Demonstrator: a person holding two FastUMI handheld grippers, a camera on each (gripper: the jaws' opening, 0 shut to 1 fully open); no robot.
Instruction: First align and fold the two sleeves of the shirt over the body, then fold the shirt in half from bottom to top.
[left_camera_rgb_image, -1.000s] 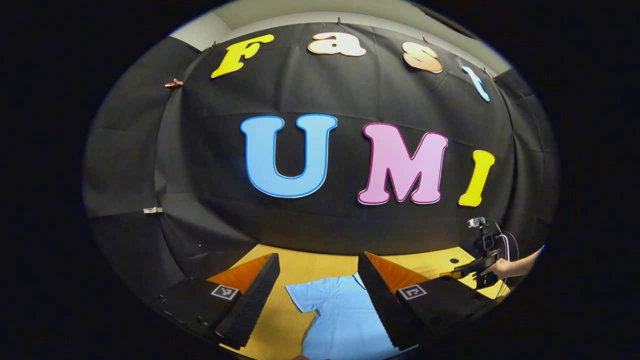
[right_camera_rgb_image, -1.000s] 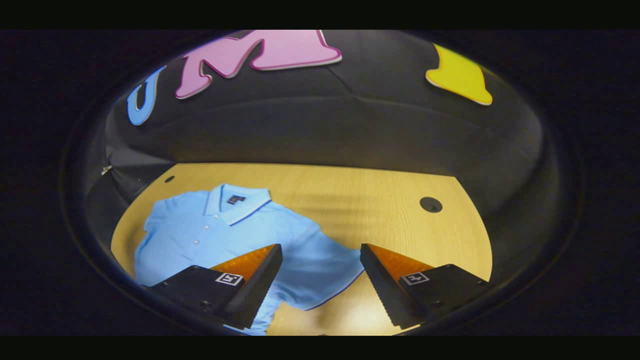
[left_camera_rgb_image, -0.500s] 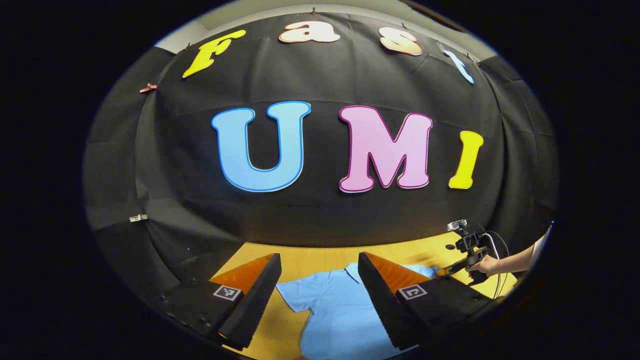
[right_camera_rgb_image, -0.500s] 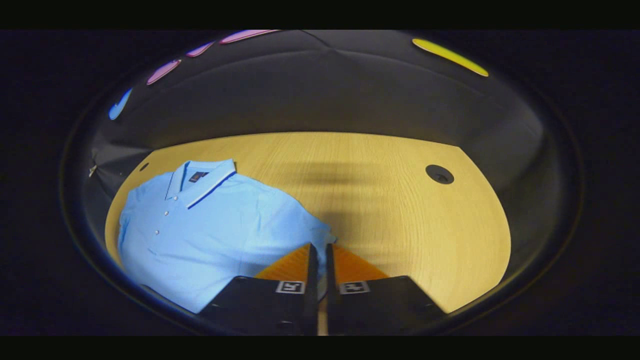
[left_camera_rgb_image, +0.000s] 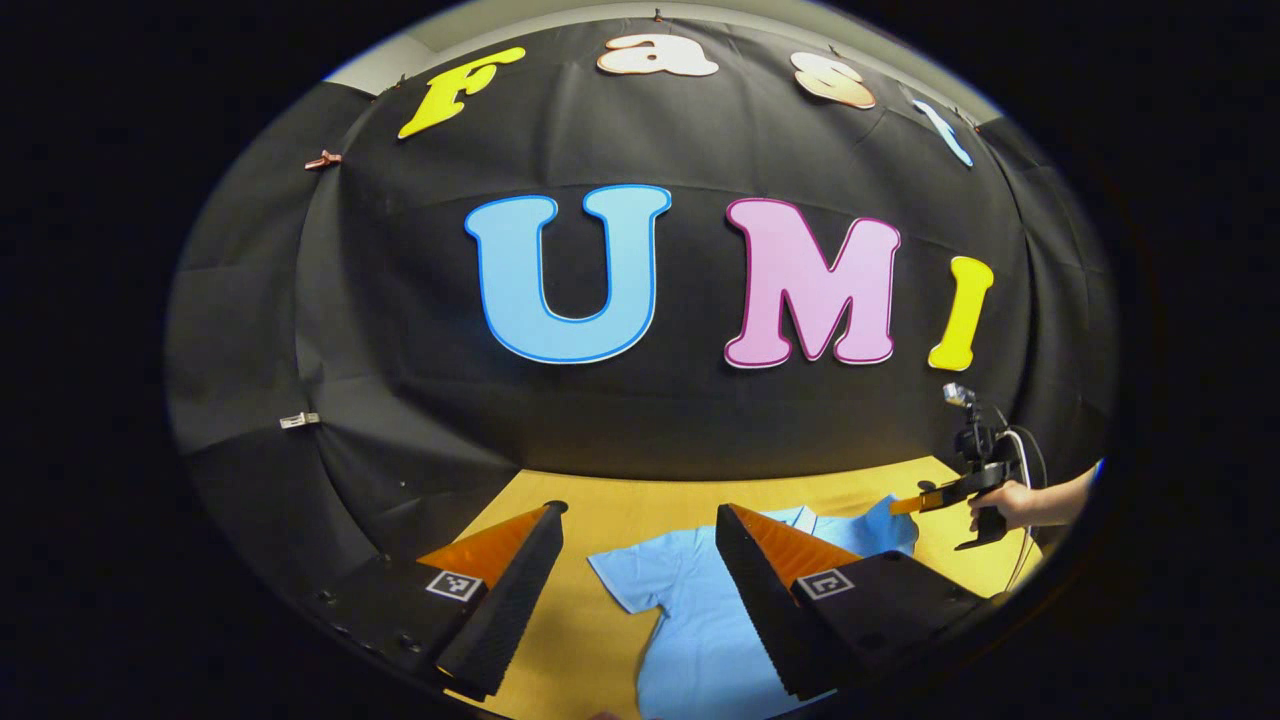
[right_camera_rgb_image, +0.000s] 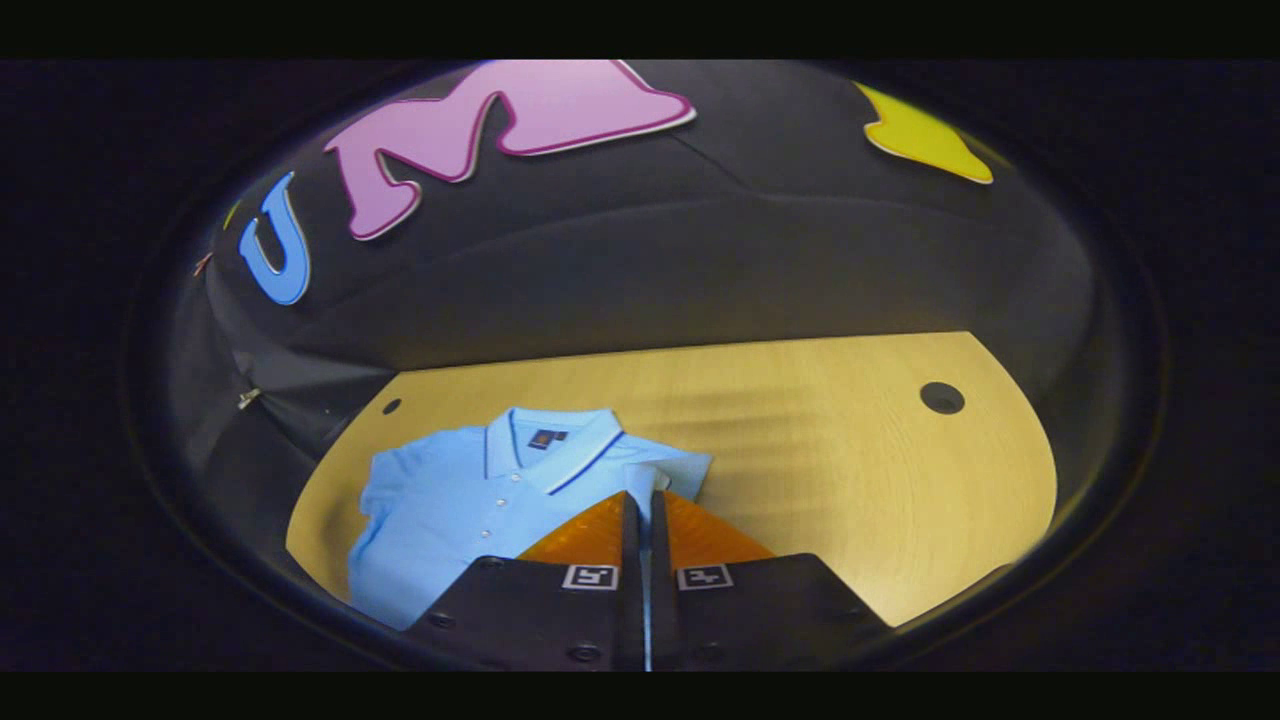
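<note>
A light blue polo shirt (right_camera_rgb_image: 470, 510) lies front up on the wooden table (right_camera_rgb_image: 850, 470), collar toward the far wall. My right gripper (right_camera_rgb_image: 642, 497) is shut on the shirt's right sleeve, a strip of blue cloth pinched between its fingers and lifted off the table. In the left gripper view the same right gripper (left_camera_rgb_image: 905, 505) shows at the far right in a person's hand (left_camera_rgb_image: 1005, 505), holding up the sleeve (left_camera_rgb_image: 880, 527). My left gripper (left_camera_rgb_image: 640, 520) hangs open above the shirt (left_camera_rgb_image: 690, 620), near its left sleeve (left_camera_rgb_image: 625, 580), with nothing between its fingers.
The black booth wall (left_camera_rgb_image: 640, 420) closes the table's far side. A round cable hole (right_camera_rgb_image: 941, 397) sits in the tabletop at the far right, a smaller hole (right_camera_rgb_image: 391, 406) at the far left. Bare wood lies right of the shirt.
My right gripper went from open over the right sleeve to shut on it, then lifted it and drew it toward the shirt's body. The left gripper only swayed slightly, staying open.
</note>
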